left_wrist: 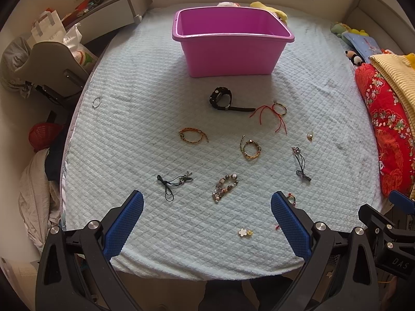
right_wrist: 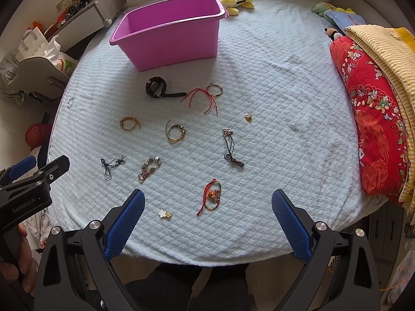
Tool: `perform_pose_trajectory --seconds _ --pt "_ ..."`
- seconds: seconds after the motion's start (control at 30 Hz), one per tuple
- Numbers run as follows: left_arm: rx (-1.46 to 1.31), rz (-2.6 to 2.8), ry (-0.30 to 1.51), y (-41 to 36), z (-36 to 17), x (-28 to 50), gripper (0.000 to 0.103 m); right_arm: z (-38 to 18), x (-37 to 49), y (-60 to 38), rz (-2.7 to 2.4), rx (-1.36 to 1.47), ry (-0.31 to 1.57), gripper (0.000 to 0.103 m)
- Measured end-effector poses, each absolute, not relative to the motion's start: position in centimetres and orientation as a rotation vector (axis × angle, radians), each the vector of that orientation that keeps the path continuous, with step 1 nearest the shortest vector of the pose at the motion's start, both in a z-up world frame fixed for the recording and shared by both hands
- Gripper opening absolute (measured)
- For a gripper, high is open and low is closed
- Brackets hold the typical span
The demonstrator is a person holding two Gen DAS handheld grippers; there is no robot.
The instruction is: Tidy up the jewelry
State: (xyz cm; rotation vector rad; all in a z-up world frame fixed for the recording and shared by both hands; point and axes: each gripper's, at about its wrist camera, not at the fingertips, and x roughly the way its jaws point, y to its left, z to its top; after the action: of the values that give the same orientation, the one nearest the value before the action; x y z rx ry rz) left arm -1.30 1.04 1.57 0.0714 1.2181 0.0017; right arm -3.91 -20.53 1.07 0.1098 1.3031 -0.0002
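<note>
Blue-padded, both the left gripper (left_wrist: 207, 208) and right gripper (right_wrist: 208, 207) hang wide open and empty at the near edge of the pale quilted bedspread (right_wrist: 272, 103). Nearest lie a tiny white flower charm (right_wrist: 162, 213) and a red corded bracelet (right_wrist: 212, 197); such thin pieces could slip the pads or snag the weave. Farther off, a black watch (right_wrist: 156, 88) lies before the empty magenta plastic tub (right_wrist: 166, 44).

Soft, even daylight with faint shadows; sharp centre, strong fisheye bending and dark vignetted corners.
</note>
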Motion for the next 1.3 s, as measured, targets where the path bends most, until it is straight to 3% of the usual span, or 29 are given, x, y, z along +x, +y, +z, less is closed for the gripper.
perform_pose_trajectory --seconds 1.3 --pt "0.069 0.009 1.225 1.6 1.2 -2.4 0.097 1.2 -4.7 -21.0 -0.008 0.114 1.309 0.094"
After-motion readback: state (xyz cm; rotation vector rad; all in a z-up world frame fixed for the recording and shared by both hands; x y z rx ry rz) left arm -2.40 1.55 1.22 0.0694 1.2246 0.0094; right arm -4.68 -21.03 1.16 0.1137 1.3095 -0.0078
